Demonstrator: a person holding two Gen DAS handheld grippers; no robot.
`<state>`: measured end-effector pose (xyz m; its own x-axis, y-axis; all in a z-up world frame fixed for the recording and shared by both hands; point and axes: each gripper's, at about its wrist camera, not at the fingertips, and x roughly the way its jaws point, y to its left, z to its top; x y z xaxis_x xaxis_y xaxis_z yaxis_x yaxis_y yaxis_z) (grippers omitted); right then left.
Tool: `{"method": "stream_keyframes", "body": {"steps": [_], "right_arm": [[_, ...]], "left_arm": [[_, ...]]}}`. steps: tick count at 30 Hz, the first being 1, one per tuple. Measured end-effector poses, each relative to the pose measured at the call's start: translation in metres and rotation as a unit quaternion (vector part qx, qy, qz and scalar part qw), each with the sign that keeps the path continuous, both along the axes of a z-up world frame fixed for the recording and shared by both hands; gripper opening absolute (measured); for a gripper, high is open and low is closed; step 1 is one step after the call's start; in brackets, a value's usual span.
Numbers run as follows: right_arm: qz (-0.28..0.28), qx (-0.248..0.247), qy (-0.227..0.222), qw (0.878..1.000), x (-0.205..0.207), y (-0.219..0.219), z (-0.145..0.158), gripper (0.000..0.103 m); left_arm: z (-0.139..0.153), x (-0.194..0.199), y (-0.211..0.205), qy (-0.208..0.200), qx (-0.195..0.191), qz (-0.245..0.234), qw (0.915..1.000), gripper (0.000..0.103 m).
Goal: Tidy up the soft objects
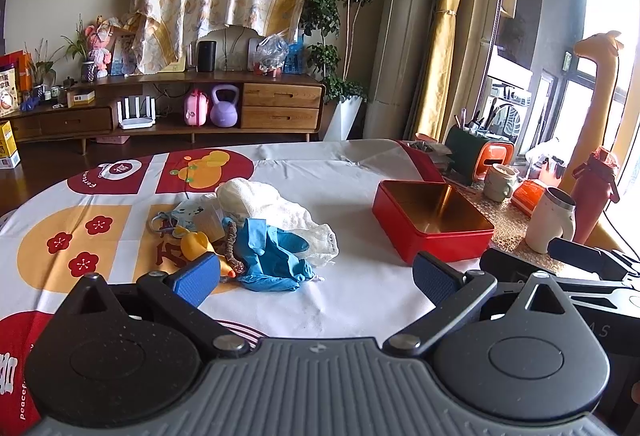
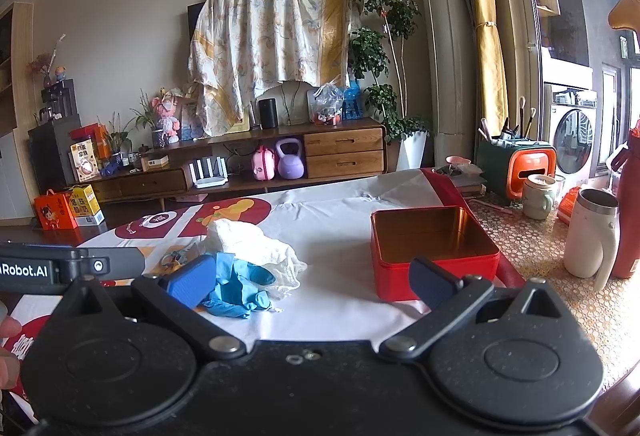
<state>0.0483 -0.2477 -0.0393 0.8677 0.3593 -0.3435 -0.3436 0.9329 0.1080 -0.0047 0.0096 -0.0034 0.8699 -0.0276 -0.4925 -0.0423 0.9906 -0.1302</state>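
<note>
1. Left wrist view: the left hand-held gripper (image 1: 316, 276) hangs wide open, empty, low centre of frame, before the heap of soft things – crumpled blue rubber gloves (image 1: 272, 256), white gauzy cloth (image 1: 276, 208).
2. Right hand-held gripper (image 2: 312, 282) likewise gapes, holding nothing.
3. Judged: no pickup begun; next, pinch a glove and carry it to the open red square tin (image 1: 432, 220), right of centre.
4. Bare table (image 1: 352, 188) between heap and tin – room enough.

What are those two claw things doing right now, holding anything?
Left gripper: jaws open, holding nothing.
Right gripper: jaws open, holding nothing.
</note>
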Motion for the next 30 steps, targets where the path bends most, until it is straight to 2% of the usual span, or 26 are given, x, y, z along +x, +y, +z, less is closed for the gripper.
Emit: {"method": "stream_keyframes", "body": {"steps": [30], "right_arm": [[0.013,-0.007,0.01,1.0,0.002,0.012,-0.006,0.103]], "left_arm": [[-0.004,0.009,0.009,0.005,-0.011,0.003,0.9999,0.103]]}}
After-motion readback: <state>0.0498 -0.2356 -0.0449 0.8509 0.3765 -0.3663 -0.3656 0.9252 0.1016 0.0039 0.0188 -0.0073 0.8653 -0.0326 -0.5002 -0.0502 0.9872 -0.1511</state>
